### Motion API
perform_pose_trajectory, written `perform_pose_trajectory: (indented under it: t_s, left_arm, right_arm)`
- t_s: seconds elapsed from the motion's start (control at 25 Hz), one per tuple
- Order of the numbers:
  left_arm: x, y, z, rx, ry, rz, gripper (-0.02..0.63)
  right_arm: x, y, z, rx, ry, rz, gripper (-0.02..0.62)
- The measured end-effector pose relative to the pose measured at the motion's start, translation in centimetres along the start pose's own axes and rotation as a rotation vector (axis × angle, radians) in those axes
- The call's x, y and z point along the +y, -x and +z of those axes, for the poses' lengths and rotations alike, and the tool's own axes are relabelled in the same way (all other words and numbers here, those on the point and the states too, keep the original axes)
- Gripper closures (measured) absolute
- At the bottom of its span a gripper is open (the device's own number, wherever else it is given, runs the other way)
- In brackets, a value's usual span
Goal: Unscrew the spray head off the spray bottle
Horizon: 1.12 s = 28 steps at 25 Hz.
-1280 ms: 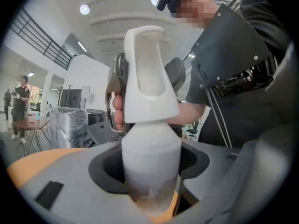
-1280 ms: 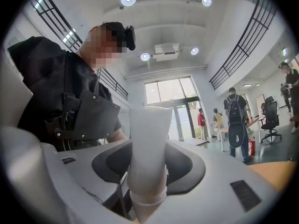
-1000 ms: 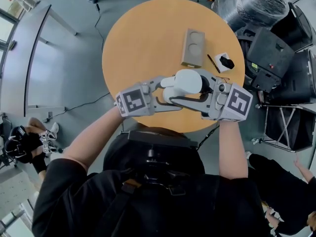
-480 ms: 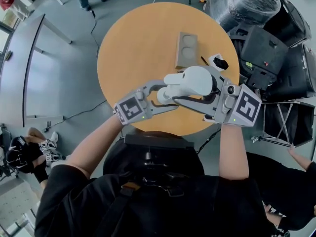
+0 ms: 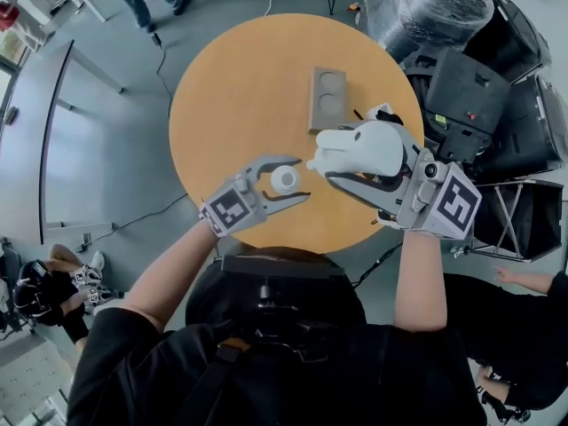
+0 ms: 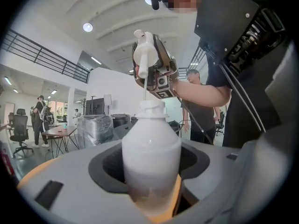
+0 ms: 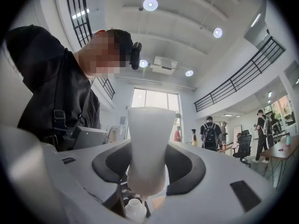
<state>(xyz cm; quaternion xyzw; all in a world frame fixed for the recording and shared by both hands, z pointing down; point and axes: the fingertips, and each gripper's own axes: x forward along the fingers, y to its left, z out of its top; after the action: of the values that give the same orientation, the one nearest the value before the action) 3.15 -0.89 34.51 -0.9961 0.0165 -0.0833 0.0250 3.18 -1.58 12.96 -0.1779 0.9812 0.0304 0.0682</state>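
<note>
trouble is waiting mainly in the thin dip tube that is hanging from the spray head and running down toward the open neck of the spray bottle. i am not able to tell whether its lower end is clear of the neck. if it is not, swinging the head sideways is likely to be bending the tube or tugging the bottle askew in its grip. liquid clinging to the tube is also liable to be dripping onto the round table underneath. the bottle seems to be carrying liquid in its lower part, so tipping it with the neck open is risking a spill.

the left gripper is standing wide, its jaws pressing on the bottle's body from both sides and keeping it roughly upright over the near part of the table. the right gripper is standing about half open, its pads clamping the white spray head, which is sitting up and to the right of the bottle, apart from the neck. the head is looking fully unscrewed; drawing the tube clear is seeming to be what is left.
</note>
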Motion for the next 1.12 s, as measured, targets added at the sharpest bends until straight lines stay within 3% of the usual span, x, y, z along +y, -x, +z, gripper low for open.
perform_pose_trajectory:
  t_s: [0.2, 0.6, 1.12]
  left_arm:
    - [0.7, 0.8, 0.3, -0.008, -0.003, 0.033, 0.304]
    - [1.8, 1.1, 0.5, -0.068, 0.003, 0.096, 0.304]
    - [3.6, 0.0, -2.6, -0.097, -0.027, 0.147, 0.305]
  right_arm:
    - [-1.9, 0.7, -1.4, 0.066, 0.009, -0.058, 0.371]
    - [-5.1, 2.2, -11.0, 0.361, -0.192, -0.203, 0.371]
    - [-6.5, 4.3, -23.4, 0.542, -0.430, -0.223, 0.371]
